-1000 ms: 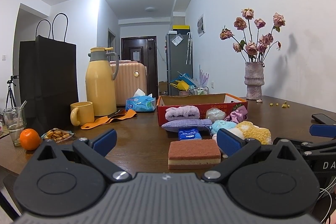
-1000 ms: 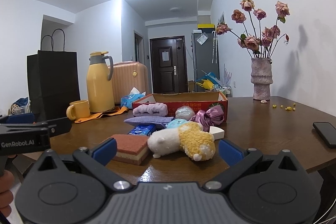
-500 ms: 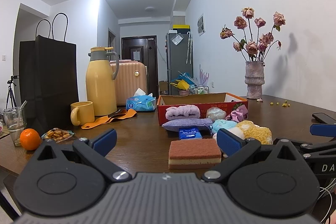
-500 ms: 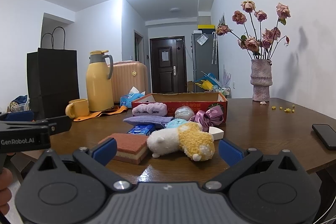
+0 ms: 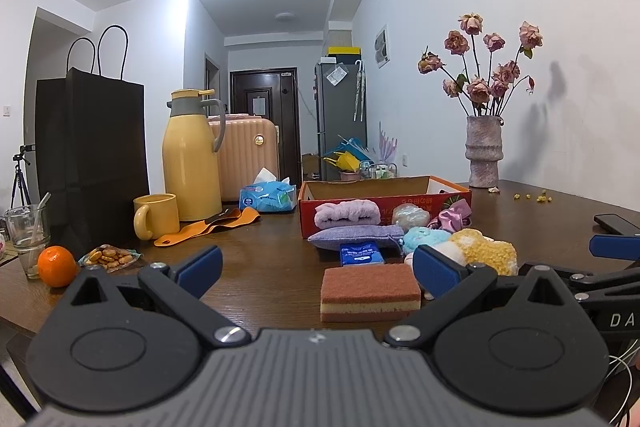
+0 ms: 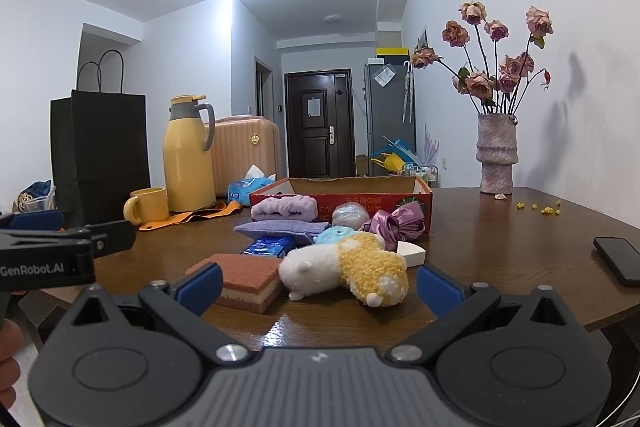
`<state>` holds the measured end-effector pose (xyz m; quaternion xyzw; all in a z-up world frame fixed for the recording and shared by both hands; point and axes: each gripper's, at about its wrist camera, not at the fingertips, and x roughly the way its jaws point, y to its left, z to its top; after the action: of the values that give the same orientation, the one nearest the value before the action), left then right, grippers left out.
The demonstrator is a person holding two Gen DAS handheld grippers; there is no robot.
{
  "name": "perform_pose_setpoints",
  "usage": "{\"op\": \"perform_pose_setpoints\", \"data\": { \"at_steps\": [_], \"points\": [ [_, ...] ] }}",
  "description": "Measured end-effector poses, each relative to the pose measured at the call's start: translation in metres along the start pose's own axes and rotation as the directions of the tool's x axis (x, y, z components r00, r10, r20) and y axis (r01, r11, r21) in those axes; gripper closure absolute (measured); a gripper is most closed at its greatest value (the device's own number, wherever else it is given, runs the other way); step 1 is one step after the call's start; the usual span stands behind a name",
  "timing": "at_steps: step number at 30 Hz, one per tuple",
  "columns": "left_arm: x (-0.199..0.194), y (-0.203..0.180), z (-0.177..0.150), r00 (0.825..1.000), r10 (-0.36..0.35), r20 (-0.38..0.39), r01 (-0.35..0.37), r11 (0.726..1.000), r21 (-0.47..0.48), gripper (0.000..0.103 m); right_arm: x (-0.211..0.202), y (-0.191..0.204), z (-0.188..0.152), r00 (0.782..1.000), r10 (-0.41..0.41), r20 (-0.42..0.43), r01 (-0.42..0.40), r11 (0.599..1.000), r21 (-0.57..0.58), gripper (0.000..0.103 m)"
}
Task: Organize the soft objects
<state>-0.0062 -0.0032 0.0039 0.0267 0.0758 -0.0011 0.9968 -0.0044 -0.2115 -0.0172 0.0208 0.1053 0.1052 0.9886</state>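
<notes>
Soft things lie in a cluster before an open red cardboard box [image 5: 384,193] [image 6: 344,189]. Nearest is a brown-and-yellow sponge [image 5: 370,291] [image 6: 248,279], with a white-and-yellow plush toy [image 6: 346,269] [image 5: 480,251] beside it. Behind them are a blue tissue pack [image 5: 360,253] [image 6: 268,245], a purple pouch [image 5: 352,237] [image 6: 280,227], a pink towel roll [image 5: 346,213] [image 6: 286,207], a teal plush [image 5: 424,238], a mesh ball [image 6: 350,215] and a satin bow [image 6: 394,223]. My left gripper [image 5: 316,273] is open, a little short of the sponge. My right gripper [image 6: 318,285] is open before the plush toy. Neither holds anything.
On the brown table's left stand a black paper bag [image 5: 90,155], a yellow thermos [image 5: 192,155], a yellow mug [image 5: 156,215], an orange strap [image 5: 208,225], a tissue pack [image 5: 266,197], snacks [image 5: 108,255], an orange [image 5: 56,265] and a glass [image 5: 26,233]. A vase of roses [image 6: 496,155] and a phone [image 6: 618,261] sit right.
Both views have barely shifted; the right gripper has drifted very slightly. Nothing was grasped or moved.
</notes>
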Motion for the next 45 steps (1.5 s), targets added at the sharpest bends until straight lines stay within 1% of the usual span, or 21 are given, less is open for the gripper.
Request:
{"op": "perform_pose_setpoints", "data": {
  "at_steps": [25, 31, 34, 37, 39, 42, 43, 45],
  "points": [
    [0.003, 0.0, 0.0, 1.0, -0.005, -0.007, 0.005, 1.0, -0.002, 0.0, 0.001, -0.001, 0.0, 1.0, 0.0, 0.009, 0.0, 1.0, -0.001, 0.0],
    [0.01, 0.001, 0.001, 1.0, -0.012, -0.004, 0.012, 1.0, 0.002, 0.0, 0.003, -0.003, 0.001, 1.0, 0.009, 0.017, -0.009, 1.0, 0.006, 0.0],
    [0.025, 0.001, 0.003, 1.0, -0.008, 0.001, 0.008, 1.0, 0.026, 0.0, 0.011, -0.012, 0.009, 0.999, 0.035, 0.026, -0.036, 0.999, 0.038, 0.0],
    [0.05, 0.005, 0.008, 0.999, -0.023, -0.042, 0.024, 0.999, 0.027, 0.0, 0.025, -0.022, 0.021, 0.998, 0.058, 0.037, -0.06, 0.996, 0.067, 0.0],
    [0.071, 0.012, 0.017, 0.994, -0.06, -0.093, 0.06, 0.998, -0.008, 0.0, 0.043, -0.03, 0.031, 0.995, 0.102, 0.001, -0.102, 0.993, 0.066, 0.0],
    [0.105, 0.025, 0.033, 0.983, -0.12, -0.141, 0.111, 0.991, -0.068, 0.0, 0.071, -0.038, 0.048, 0.979, 0.191, -0.075, -0.185, 0.98, 0.074, 0.0],
    [0.119, 0.029, 0.04, 0.98, -0.134, -0.147, 0.124, 0.989, -0.081, 0.0, 0.081, -0.04, 0.056, 0.975, 0.207, -0.086, -0.2, 0.976, 0.083, 0.0],
    [0.147, 0.037, 0.052, 0.976, -0.139, -0.169, 0.123, 0.987, -0.101, 0.0, 0.101, -0.045, 0.07, 0.973, 0.213, -0.088, -0.204, 0.973, 0.105, 0.0]
  ]
}}
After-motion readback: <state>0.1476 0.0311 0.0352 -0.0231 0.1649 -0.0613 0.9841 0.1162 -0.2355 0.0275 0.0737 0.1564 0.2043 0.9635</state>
